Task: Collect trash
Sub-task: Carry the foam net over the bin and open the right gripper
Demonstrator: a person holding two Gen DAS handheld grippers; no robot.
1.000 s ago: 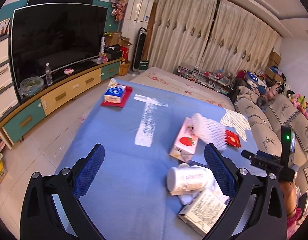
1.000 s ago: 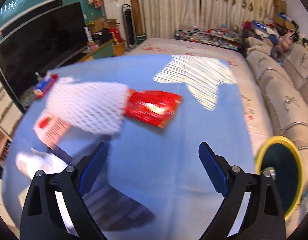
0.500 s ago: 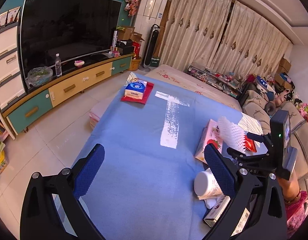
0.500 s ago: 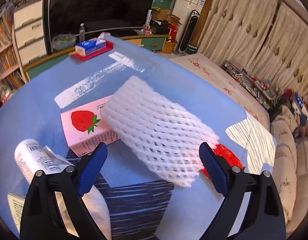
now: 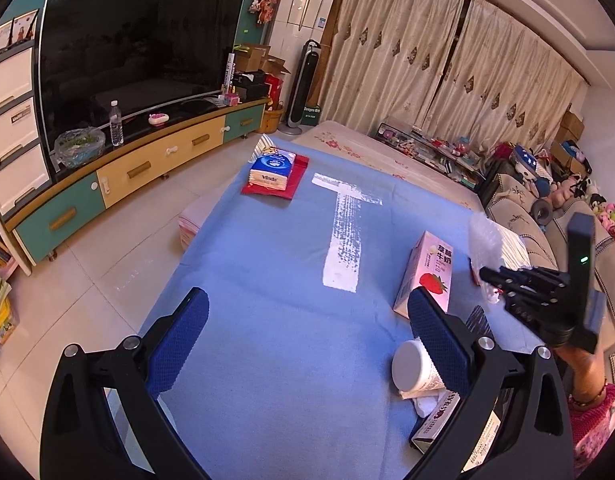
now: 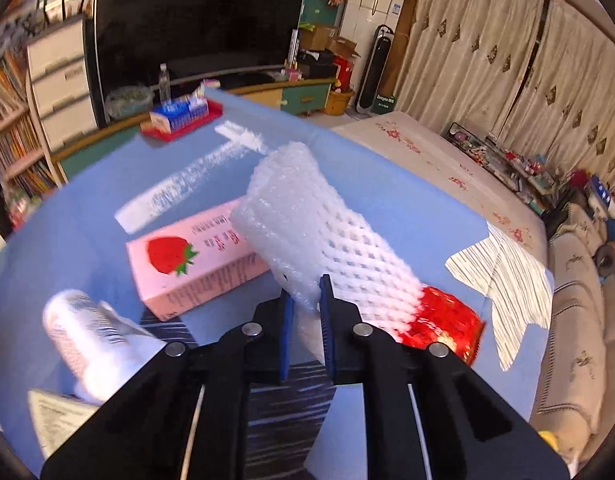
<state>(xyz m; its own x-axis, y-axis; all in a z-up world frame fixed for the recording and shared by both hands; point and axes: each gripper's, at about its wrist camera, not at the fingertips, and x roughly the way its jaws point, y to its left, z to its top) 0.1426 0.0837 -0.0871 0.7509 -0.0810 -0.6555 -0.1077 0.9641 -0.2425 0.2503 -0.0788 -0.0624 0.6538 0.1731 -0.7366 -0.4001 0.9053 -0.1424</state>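
Left wrist view: left gripper [image 5: 307,322] hangs over the blue cloth [image 5: 267,280], jaws wide apart, nothing between them. Foam net [image 5: 483,244] stands raised at the right edge of the table, white and translucent, its lower end in the right gripper [image 5: 485,274]. Pink strawberry carton [image 5: 427,272] lies flat just left of it. White cup [image 5: 411,364] lies on its side by the right finger, a printed box [image 5: 447,420] below it. Tissue pack [image 5: 271,168] sits on a red mat at the far end. White tape T [image 5: 343,236] marks the cloth centre. TV [image 5: 127,48] on a long cabinet at left; curtains [image 5: 427,60] behind; sofa [image 5: 547,248] at right.

Right wrist view: right gripper [image 6: 306,300] pads are clamped together on the near end of the net [image 6: 315,224]: white mesh sleeve, diamond holes, slanting up and away. Its right side overlaps a red wrapper [image 6: 439,326]; the carton [image 6: 195,256] lies at left.
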